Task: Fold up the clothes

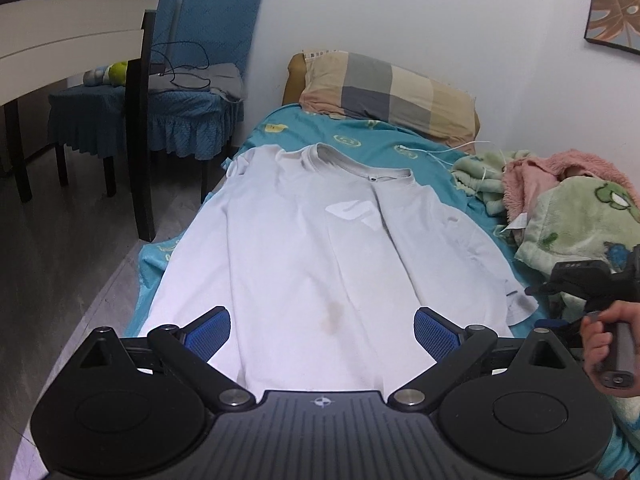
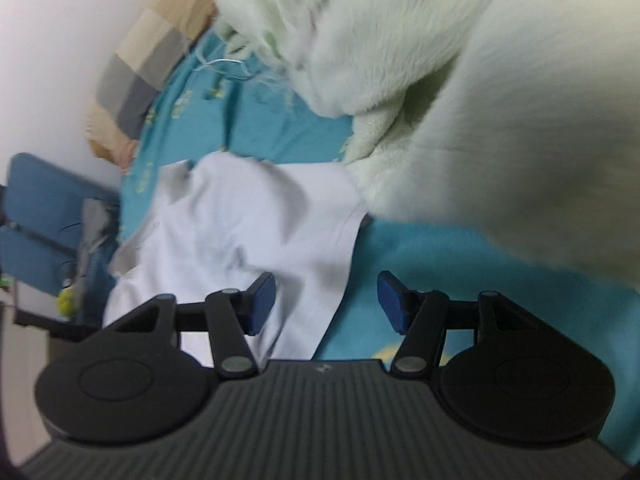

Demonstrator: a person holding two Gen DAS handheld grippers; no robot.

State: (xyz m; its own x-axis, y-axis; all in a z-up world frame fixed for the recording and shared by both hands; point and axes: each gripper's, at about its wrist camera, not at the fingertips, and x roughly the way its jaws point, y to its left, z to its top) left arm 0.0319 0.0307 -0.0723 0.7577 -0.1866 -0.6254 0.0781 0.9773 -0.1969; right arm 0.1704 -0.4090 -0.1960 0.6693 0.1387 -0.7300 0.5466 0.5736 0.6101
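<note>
- Left wrist view: my left gripper [image 1: 322,330] hangs over the hem of the white T-shirt [image 1: 312,248], which lies flat on the teal bed sheet [image 1: 360,136]; jaws wide apart, nothing between them. The shirt's chest logo [image 1: 352,212] bears no readable writing. My right hand [image 1: 604,344] is cut off at the frame edge.
- Right wrist view: blurred. My right gripper [image 2: 326,300] has its jaws apart over the shirt's edge, pads clear of the cloth. A pale green fleece blanket [image 2: 460,100] fills the upper frame and covers the sheet behind it.

Left wrist cam looks down the bed's length over the white shirt [image 1: 320,248]; right wrist cam sits rolled, close above its hem edge; both share shirt, pillow [image 1: 384,92].
</note>
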